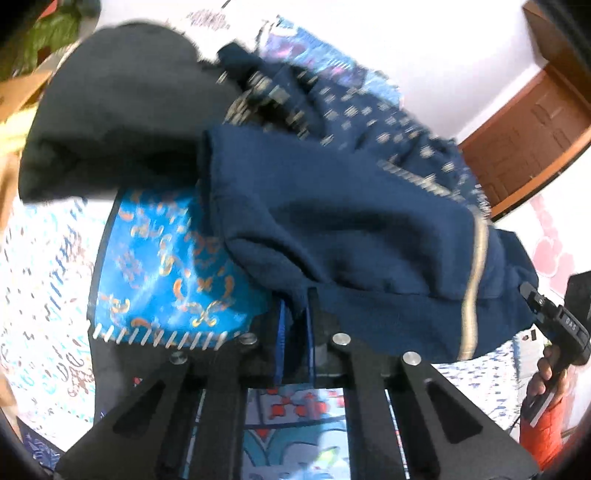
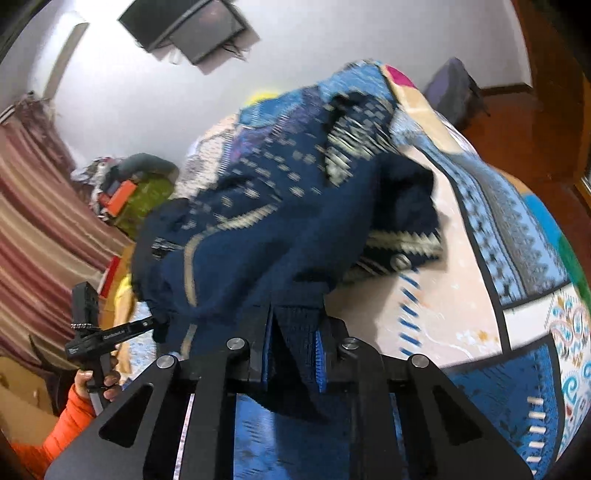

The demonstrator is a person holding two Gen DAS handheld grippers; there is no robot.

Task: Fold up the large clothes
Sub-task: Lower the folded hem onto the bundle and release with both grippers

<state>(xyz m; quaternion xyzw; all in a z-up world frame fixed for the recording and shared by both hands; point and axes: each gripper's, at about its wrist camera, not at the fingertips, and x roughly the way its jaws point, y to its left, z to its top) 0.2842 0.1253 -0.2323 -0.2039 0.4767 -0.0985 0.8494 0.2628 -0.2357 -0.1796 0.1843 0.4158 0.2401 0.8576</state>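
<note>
Hanging between the two tools, the navy garment (image 1: 332,221) stretches roughly crosswise, its hem edge pinched at both ends and its patterned upper part trailing away onto the bed (image 2: 480,295). A pale stripe runs down the cloth near the right-hand end. The left hand-held gripper (image 1: 295,317) is clenched on the lower edge of the fabric, its blue pads pressed close with cloth between them. The right hand-held gripper (image 2: 295,354) likewise grips a fold of the same garment, a dark tongue of cloth hanging down between its pads. Both tools point downward at a slant, and each shows at the edge of the other's view, held by a hand in an orange sleeve (image 2: 70,413). Beneath lies a patchwork quilt in blue, cream and white. A black cloth (image 1: 122,110) lies beyond the garment. White walls, a wooden door (image 1: 524,136), a striped curtain (image 2: 40,229) and a wall-mounted screen (image 2: 192,26) surround the bed.
</note>
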